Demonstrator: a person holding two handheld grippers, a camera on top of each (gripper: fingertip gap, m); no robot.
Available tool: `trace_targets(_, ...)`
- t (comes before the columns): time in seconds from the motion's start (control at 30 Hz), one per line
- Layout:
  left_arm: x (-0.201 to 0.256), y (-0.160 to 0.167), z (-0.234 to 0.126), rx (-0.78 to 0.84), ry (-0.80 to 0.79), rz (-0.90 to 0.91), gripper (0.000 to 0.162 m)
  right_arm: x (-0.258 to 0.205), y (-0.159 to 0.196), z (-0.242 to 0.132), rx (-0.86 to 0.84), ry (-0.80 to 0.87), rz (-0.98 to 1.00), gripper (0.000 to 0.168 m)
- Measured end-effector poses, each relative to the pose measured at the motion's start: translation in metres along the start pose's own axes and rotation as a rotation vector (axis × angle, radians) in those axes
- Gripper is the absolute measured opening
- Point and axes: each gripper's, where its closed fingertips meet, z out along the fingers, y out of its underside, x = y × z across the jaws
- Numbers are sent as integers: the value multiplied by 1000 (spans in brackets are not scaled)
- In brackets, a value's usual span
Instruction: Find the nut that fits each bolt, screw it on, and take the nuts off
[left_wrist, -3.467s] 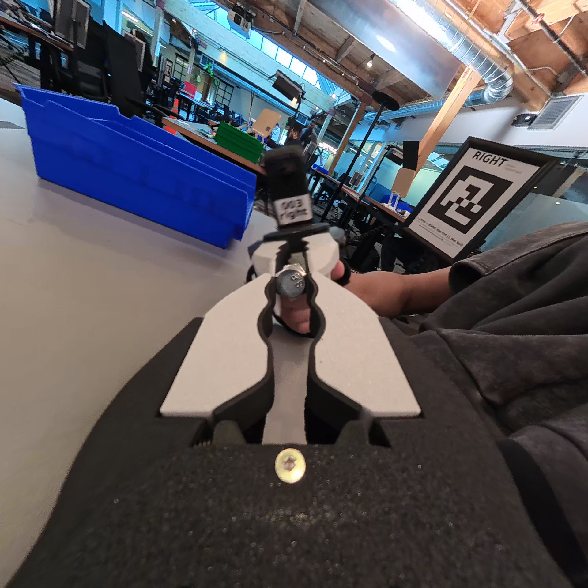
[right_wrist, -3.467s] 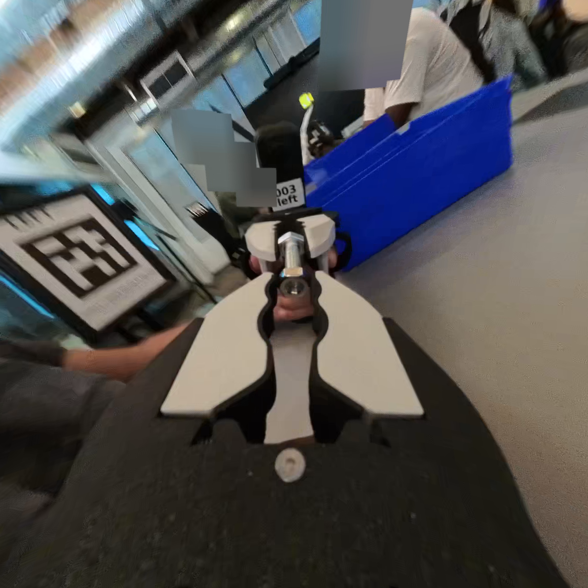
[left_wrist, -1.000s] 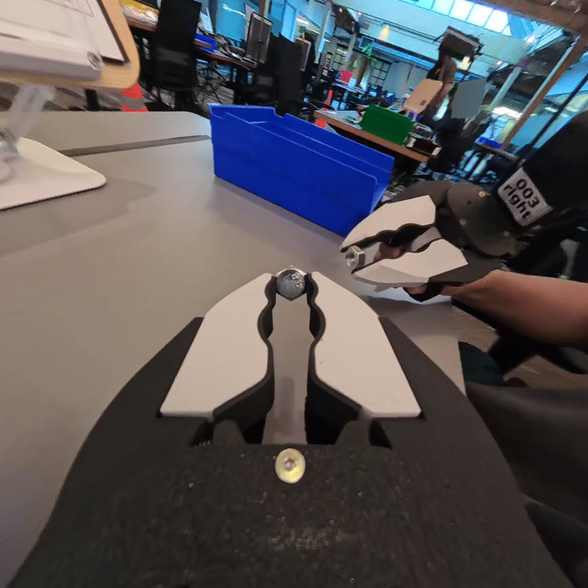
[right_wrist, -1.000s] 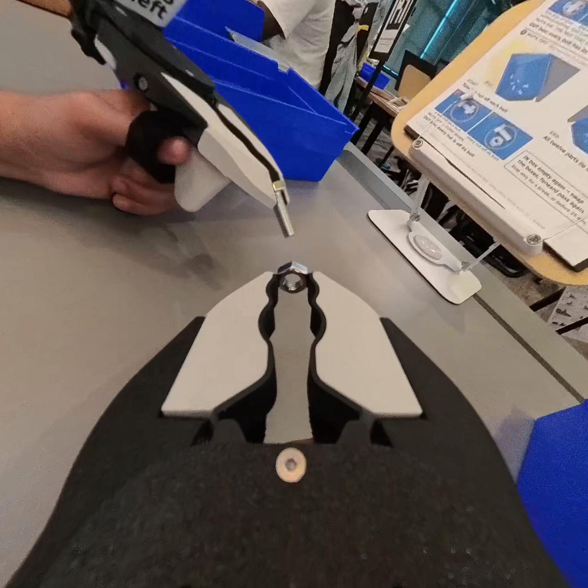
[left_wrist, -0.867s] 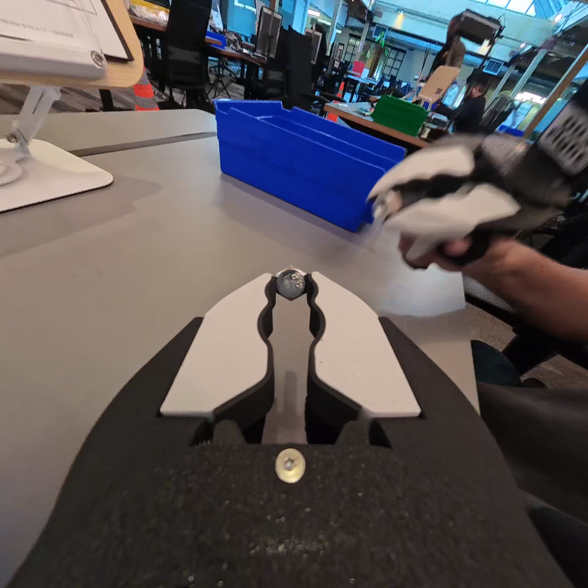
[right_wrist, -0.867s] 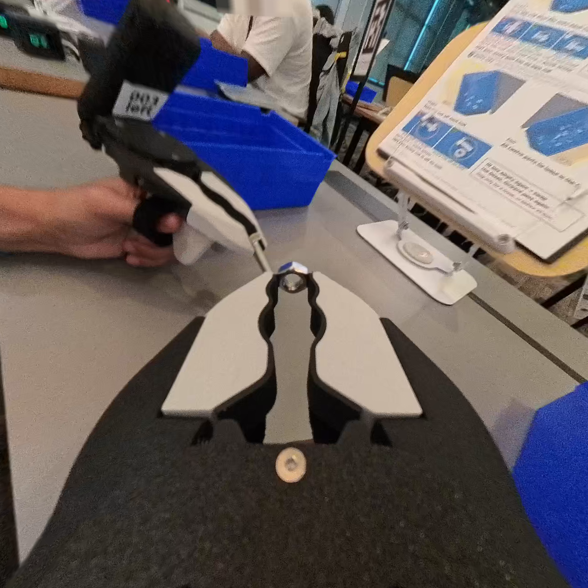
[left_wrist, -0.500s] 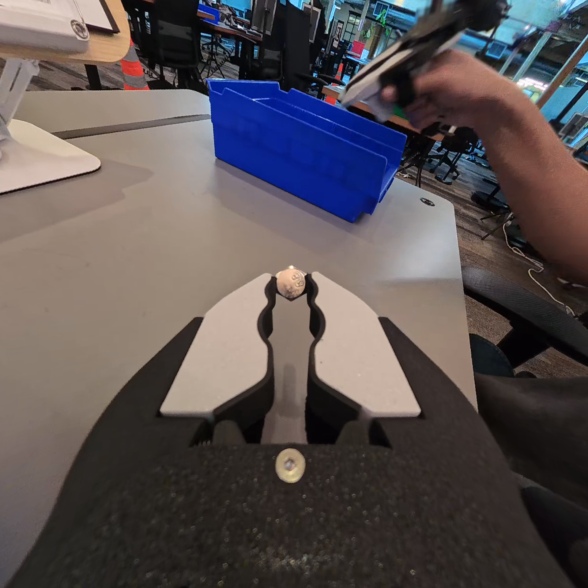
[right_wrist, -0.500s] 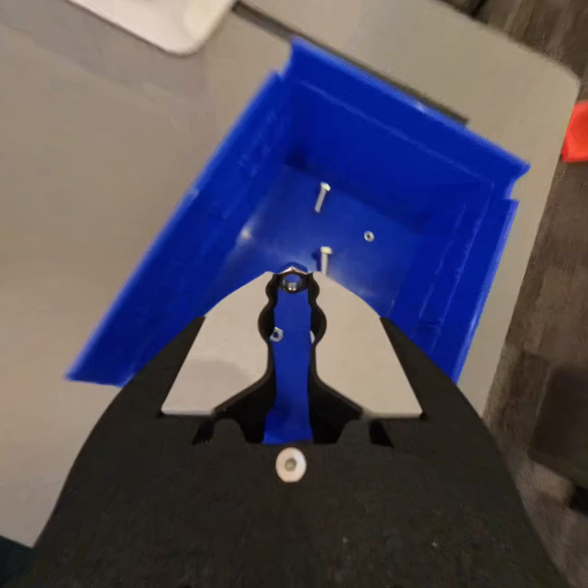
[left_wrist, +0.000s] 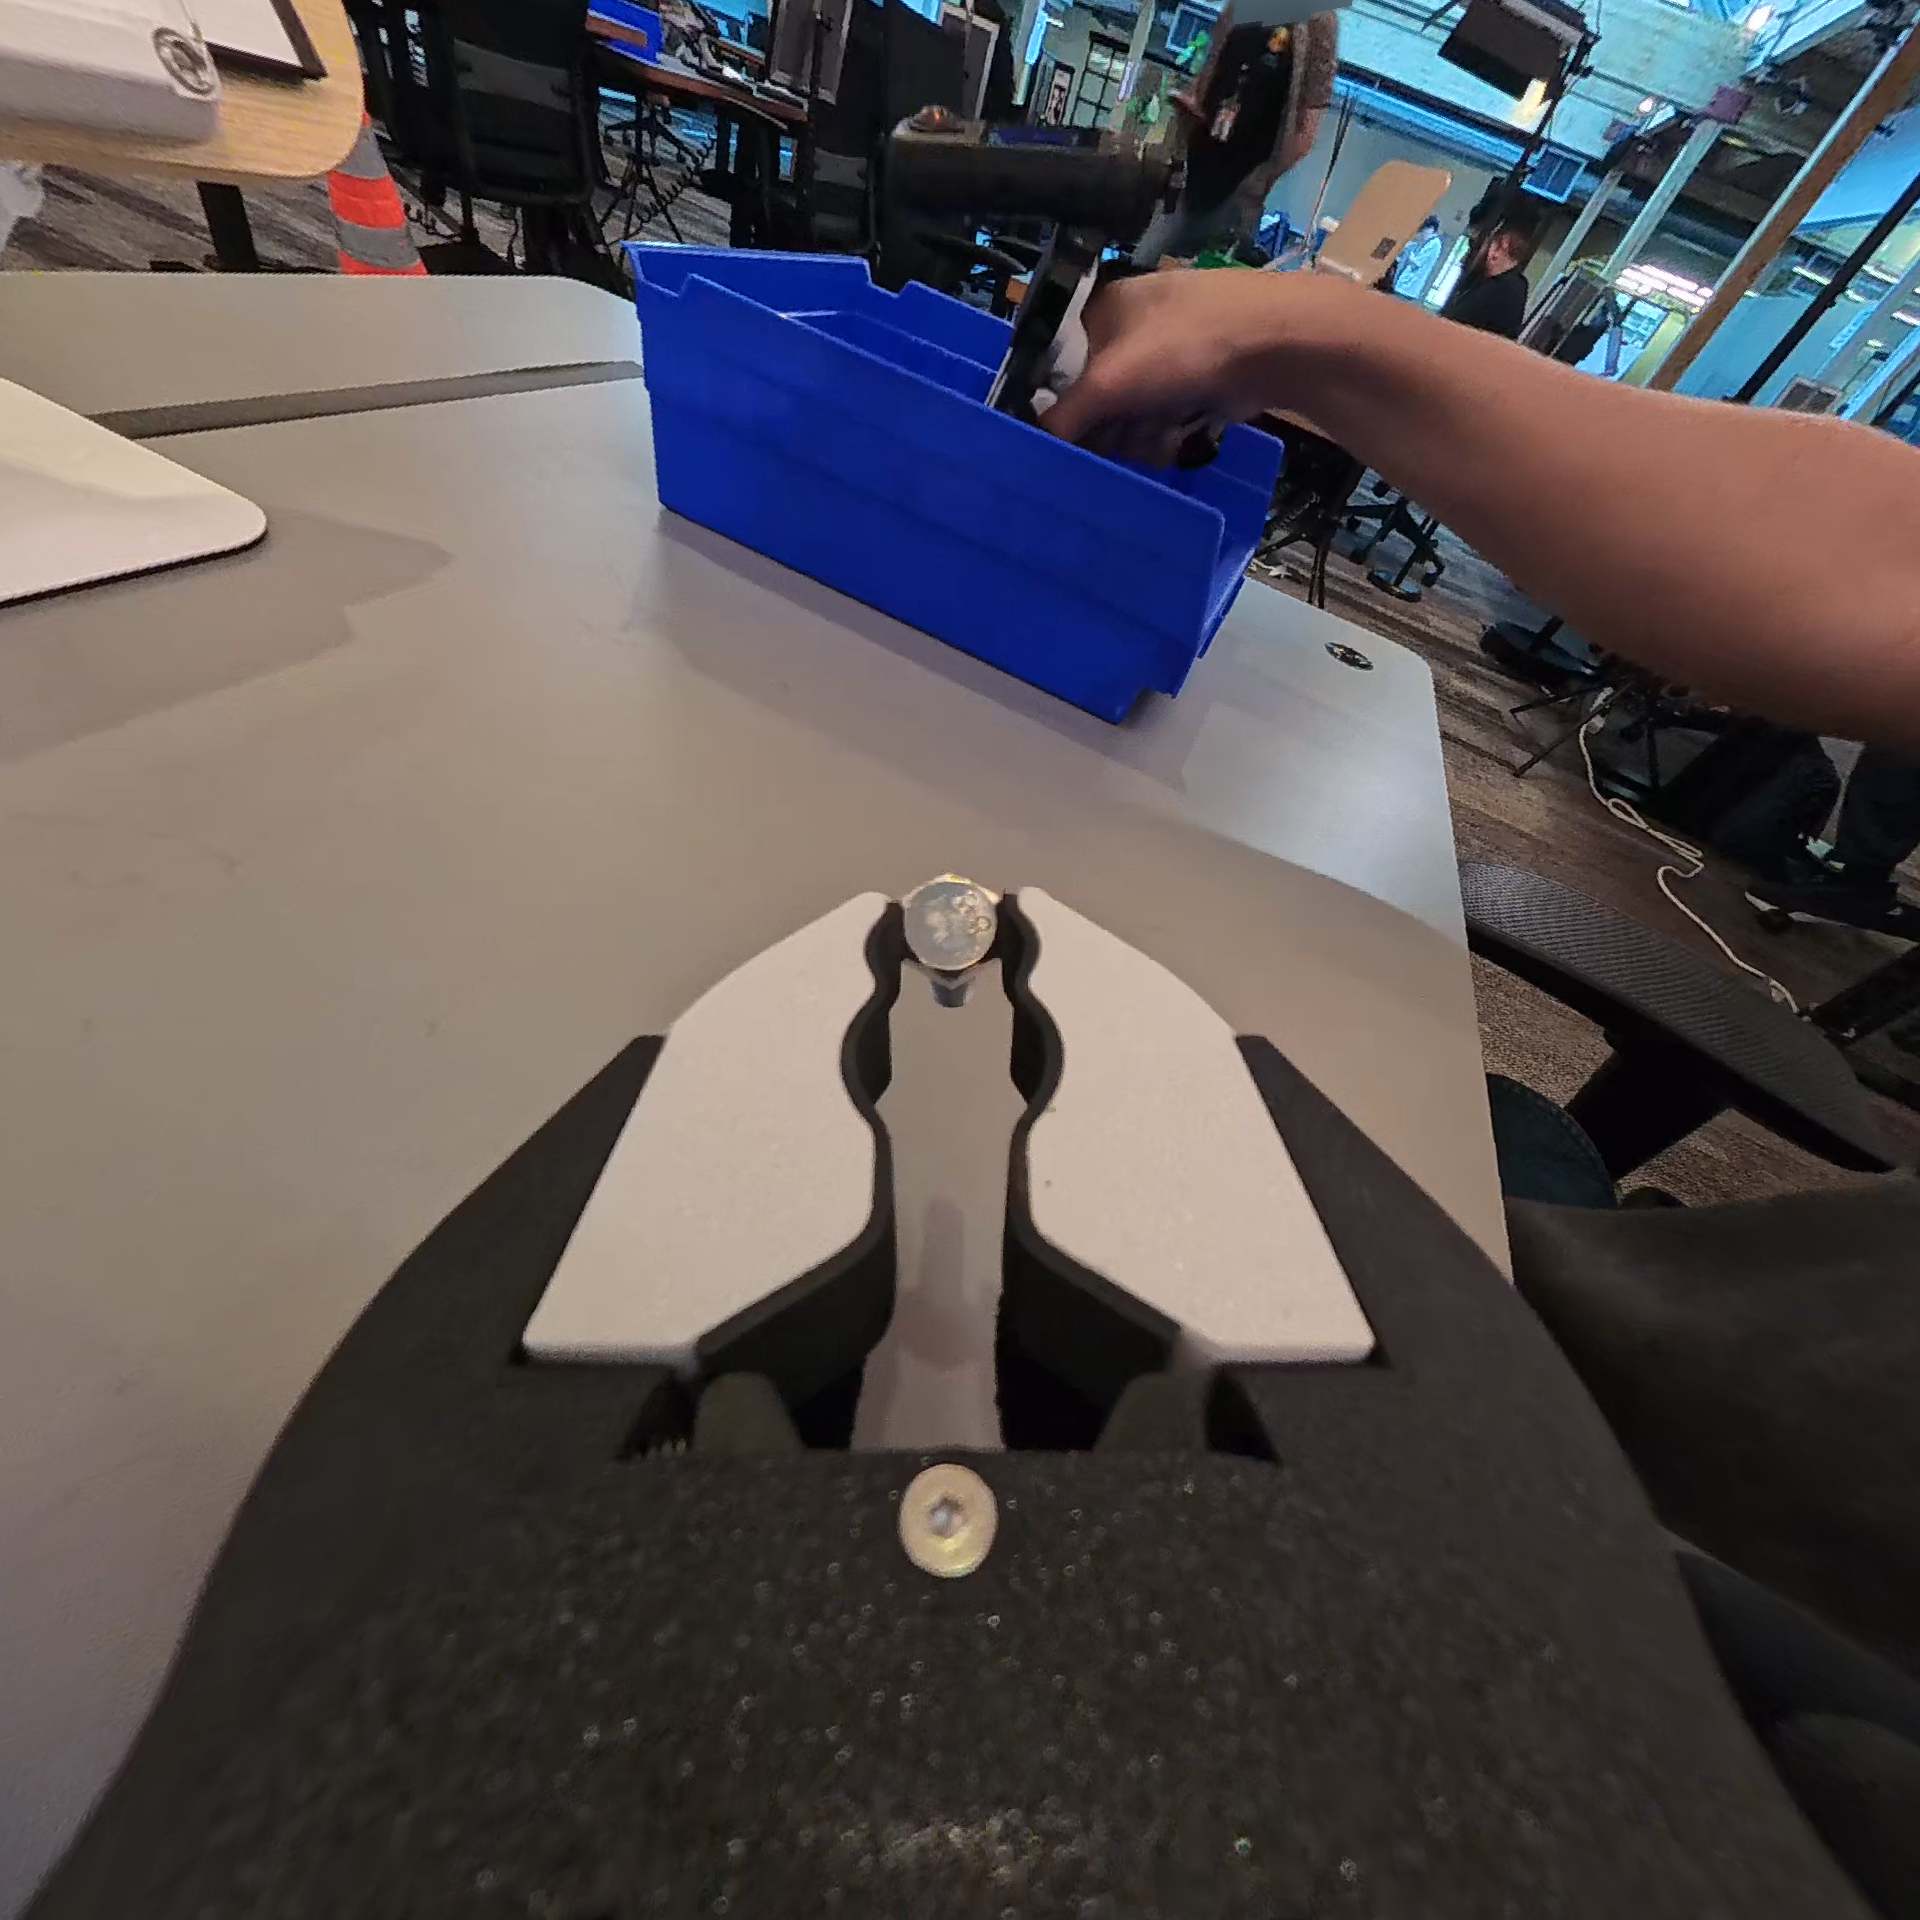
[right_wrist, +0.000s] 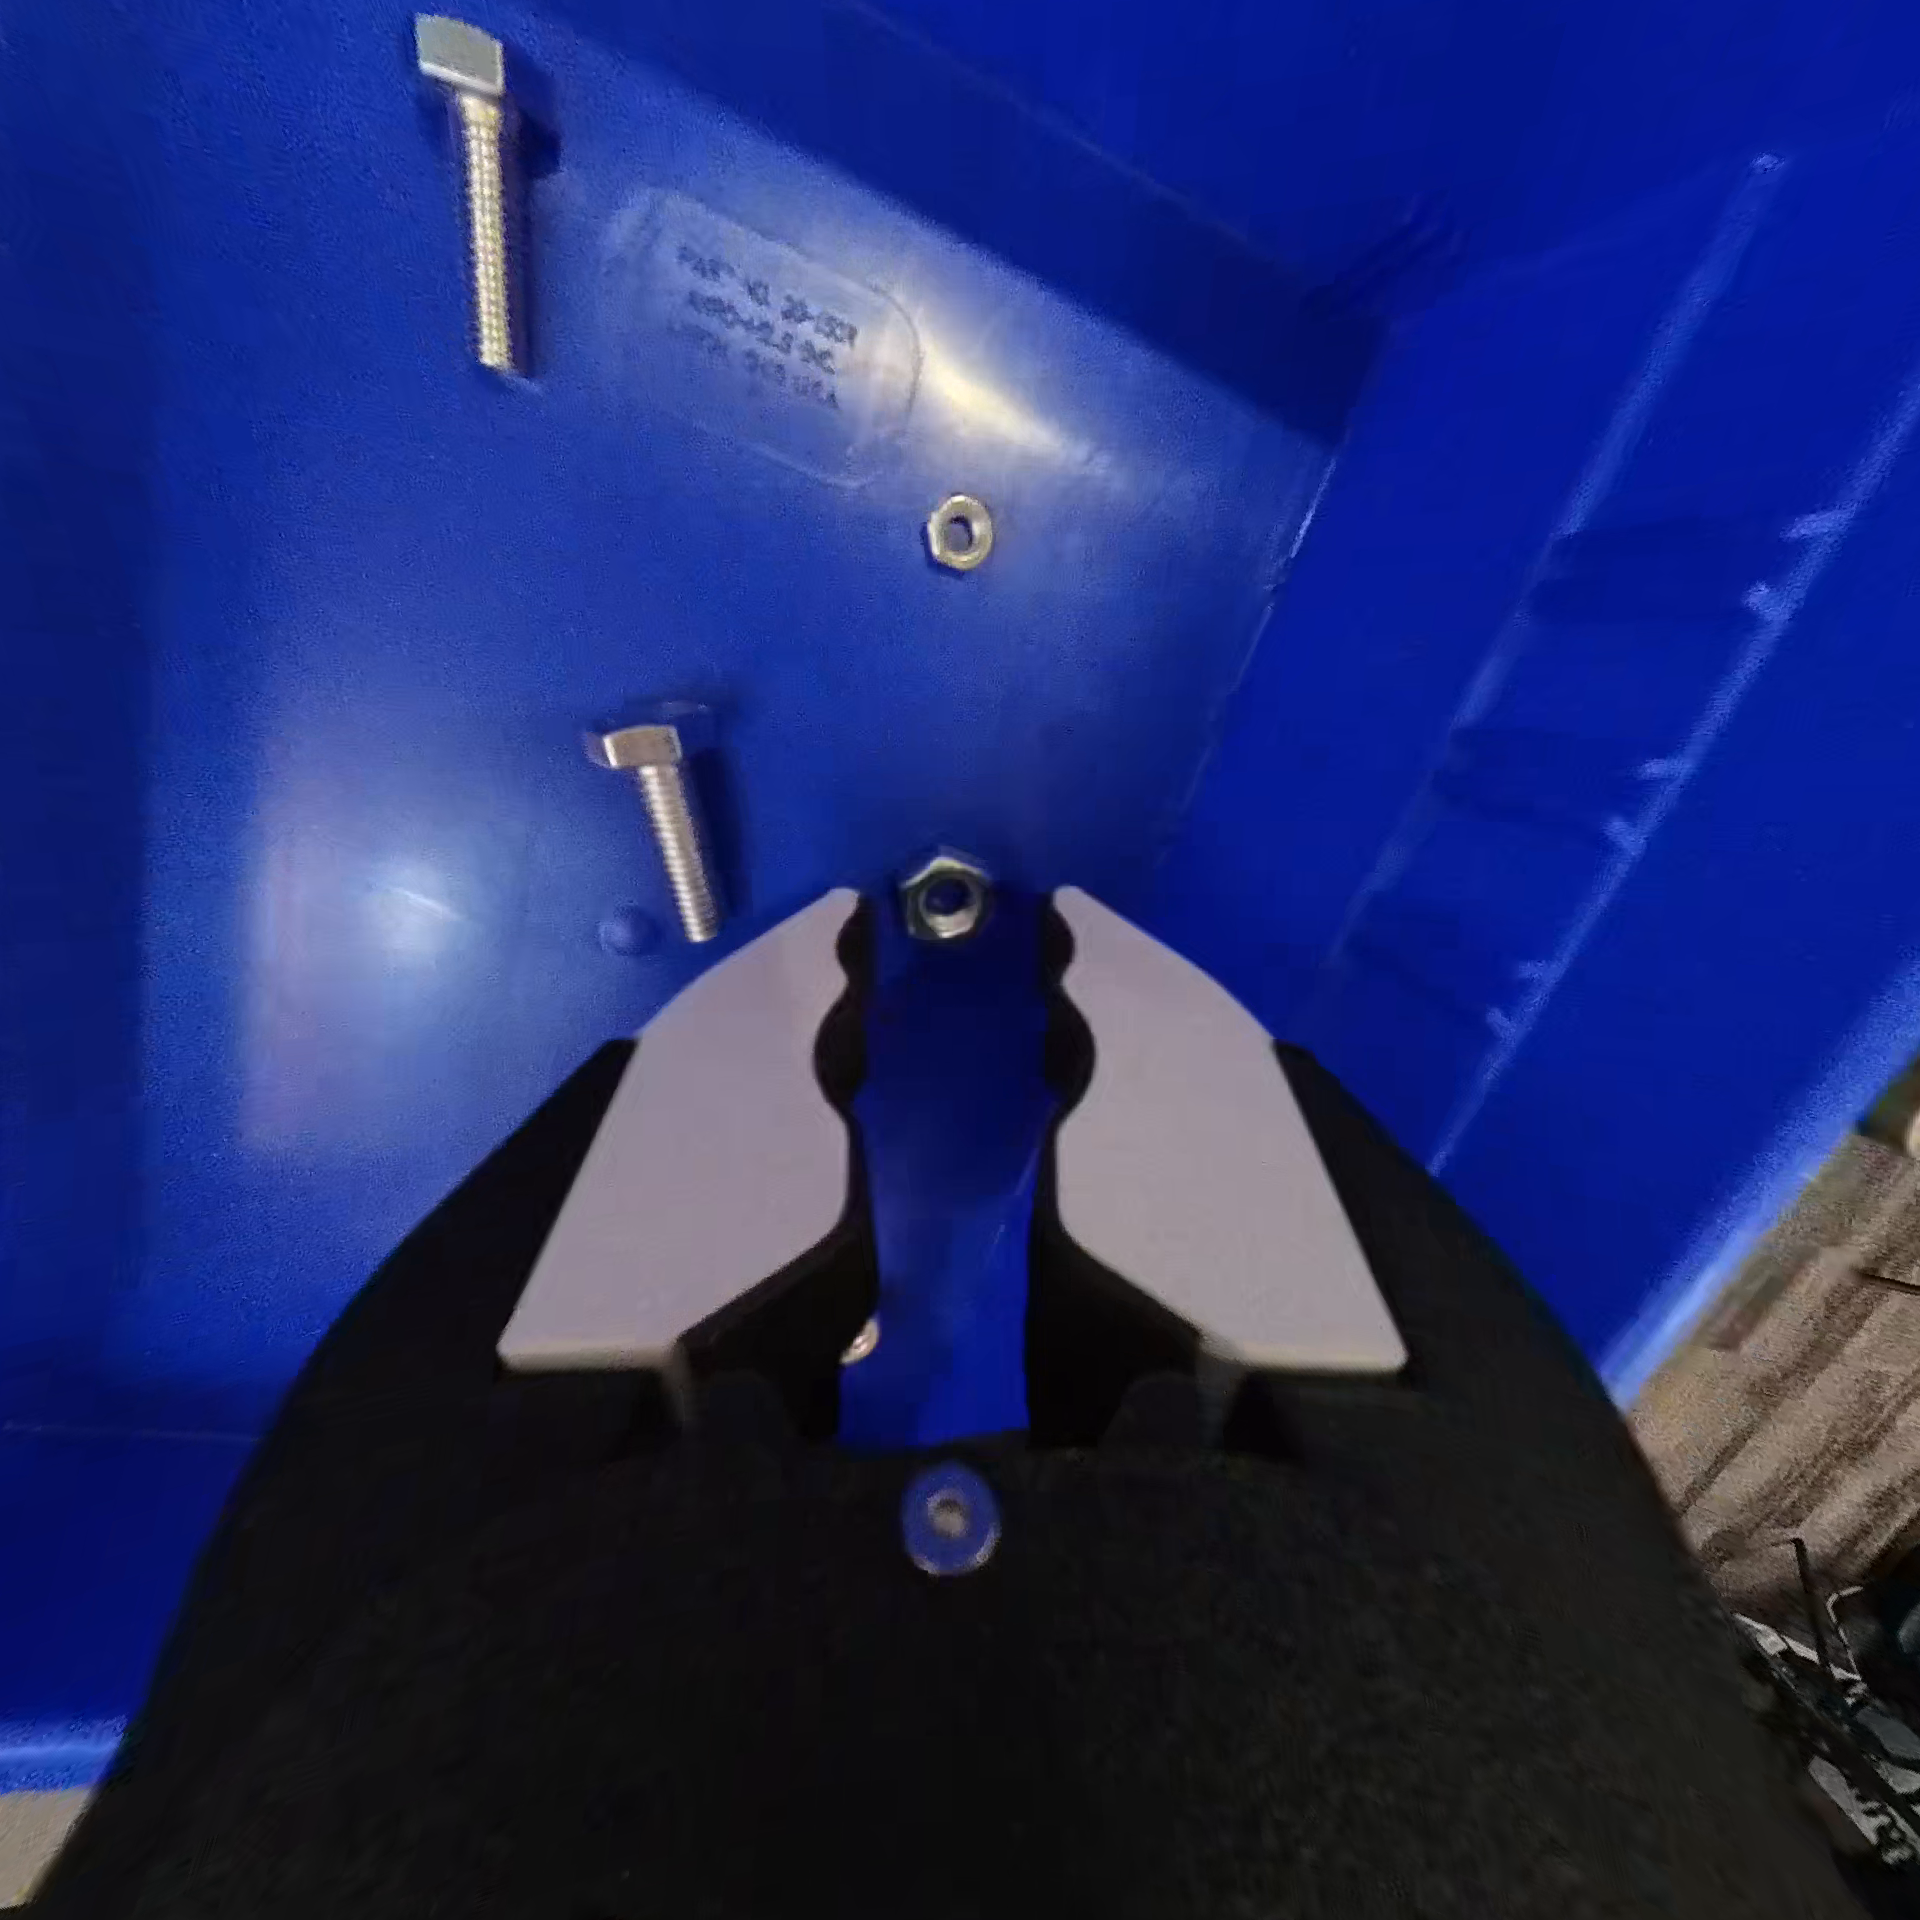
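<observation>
My left gripper is shut on a steel hex bolt, gripped at the head a little above the grey table, shank pointing down. My right gripper is inside the blue bin, low over its floor. Its fingers stand apart, and a hex nut sits loose between the tips, touching neither. On the bin floor lie a long bolt, a shorter bolt and a small nut. The left wrist view shows the bin with the hand reaching into it.
A white stand base sits at the table's left. An orange cone stands behind the table. The table's right edge drops to the floor, where there is a dark chair. A small metal piece shows under my right gripper's left finger.
My right gripper moved from above the bin down into it, and its fingers parted, letting go of the nut. My left gripper kept hold of the bolt.
</observation>
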Motion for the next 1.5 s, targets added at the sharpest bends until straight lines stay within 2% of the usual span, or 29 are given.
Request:
trace_targets(0.07, 1, 0, 0, 0, 9, 0, 18, 1, -9, -20, 93, 18, 4, 39)
trace_targets(0.13, 3, -1, -1, 6, 29, -8, 18, -19, -27, -61, 309, -16, 1, 37)
trace_targets(0.2, 5, -2, -2, 14, 54, -28, 18, -65, -40, -117, 590, -93, -58, 37)
trace_targets(0.23, 7, -3, -2, 21, 80, -43, 18, -105, -41, -148, 744, -213, -102, 35)
trace_targets(0.3, 13, -5, -4, 42, 132, -72, 18, -205, -24, -208, 996, -629, -203, 27)
trace_targets(0.37, 23, -8, -7, 63, 202, -94, 18, -288, 8, -239, 1085, -1007, -294, 25)
trace_targets(0.43, 35, -11, -10, 84, 294, -117, 18, -351, 28, -230, 1073, -1251, -323, 23)
trace_targets(0.53, 48, -18, -16, 121, 392, -140, 18, -409, 31, -178, 876, -1269, -361, 37)
trace_targets(0.6, 48, -19, -19, 127, 400, -139, 17, -418, 33, -179, 888, -1301, -376, 33)
trace_targets(0.73, 49, -23, -21, 141, 440, -166, 17, -418, 32, -182, 898, -1293, -374, 29)
trace_targets(0.8, 49, -21, -18, 126, 436, -168, 17, -421, 35, -181, 876, -1307, -390, 22)
trace_targets(0.83, 49, -19, -16, 116, 425, -163, 17, -423, 39, -181, 864, -1317, -416, 10)
trace_targets(0.97, 53, -13, -11, 101, 419, -136, 18, -424, 49, -174, 841, -1244, -461, 10)
trace_targets(1.03, 52, -11, -10, 95, 390, -110, 18, -410, 51, -178, 843, -1208, -450, 10)
trace_targets(1.1, 47, -14, -10, 115, 355, -105, 30, -378, 50, -193, 883, -1159, -426, 10)
trace_targets(1.2, 39, -17, -12, 133, 343, -147, 31, -295, 42, -240, 1031, -1079, -297, 10)
trace_targets(1.27, 36, -17, -12, 130, 344, -177, 33, -218, 32, -259, 1139, -881, -150, 10)
trace_targets(1.33, 34, -14, -10, 115, 342, -195, 33, -144, 29, -242, 1111, -572, -55, 10)
trace_targets(1.37, 35, -13, -9, 105, 342, -195, 33, -114, 30, -220, 1021, -450, -16, 10)
trace_targets(1.43, 37, -9, -5, 78, 341, -190, 33, -89, 35, -169, 767, -409, -14, 10)
trace_targets(1.5, 38, -6, -3, 58, 346, -198, 33, -87, 41, -119, 512, -404, -88, 10)
